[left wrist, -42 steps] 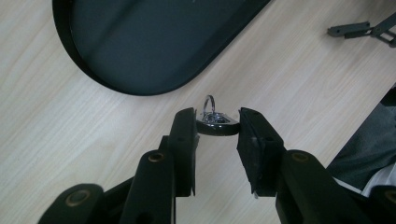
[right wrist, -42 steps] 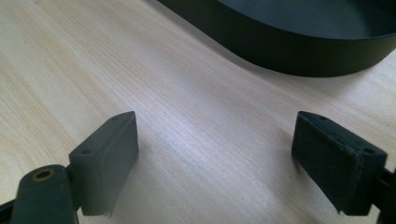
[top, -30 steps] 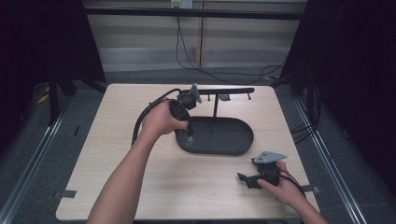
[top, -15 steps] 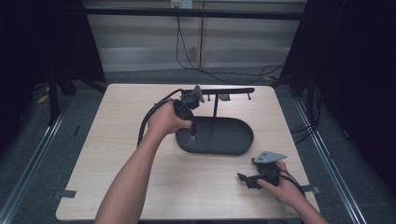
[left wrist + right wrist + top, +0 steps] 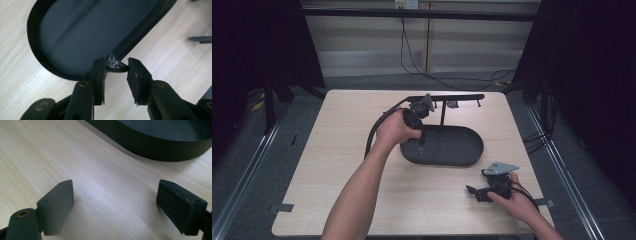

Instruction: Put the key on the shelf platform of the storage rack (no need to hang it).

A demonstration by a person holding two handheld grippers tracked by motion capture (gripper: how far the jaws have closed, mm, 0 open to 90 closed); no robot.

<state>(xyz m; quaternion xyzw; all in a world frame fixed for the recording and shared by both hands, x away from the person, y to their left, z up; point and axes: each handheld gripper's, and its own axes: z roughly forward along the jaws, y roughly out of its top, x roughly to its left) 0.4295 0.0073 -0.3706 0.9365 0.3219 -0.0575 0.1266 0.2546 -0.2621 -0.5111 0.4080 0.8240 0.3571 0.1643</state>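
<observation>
Black and glinting, a small ring-like trinket (image 5: 115, 65) sits pinched between the jaws of the left claw (image 5: 115, 67), which is closed down narrow on it. It hangs right over the near rim of the dark oval tray (image 5: 33, 45), half above the tray's floor and half above bare wood; its long axis runs straight across from one jaw to the other, with a clear loop sticking up on top. From above, the left claw (image 5: 418, 145) points down at the left end of the tray (image 5: 472, 152), so the tray floor lies just beyond and below the trinket. My guess is that a short move inward over the rim is all a drop would need.

Behind the tray a thin black stand (image 5: 443, 98) with a crossbar rises from it, well clear of the hand.

Farther right and nearer, the right claw (image 5: 473, 190) rests low on the tabletop (image 5: 337, 165), jaws spread wide and holding nothing, well apart from the trinket; its own view shows pale wood grain between them and the tray wall (image 5: 160, 150) beyond. Around the tabletop lies grey floor, dark curtains and trailing cables.
</observation>
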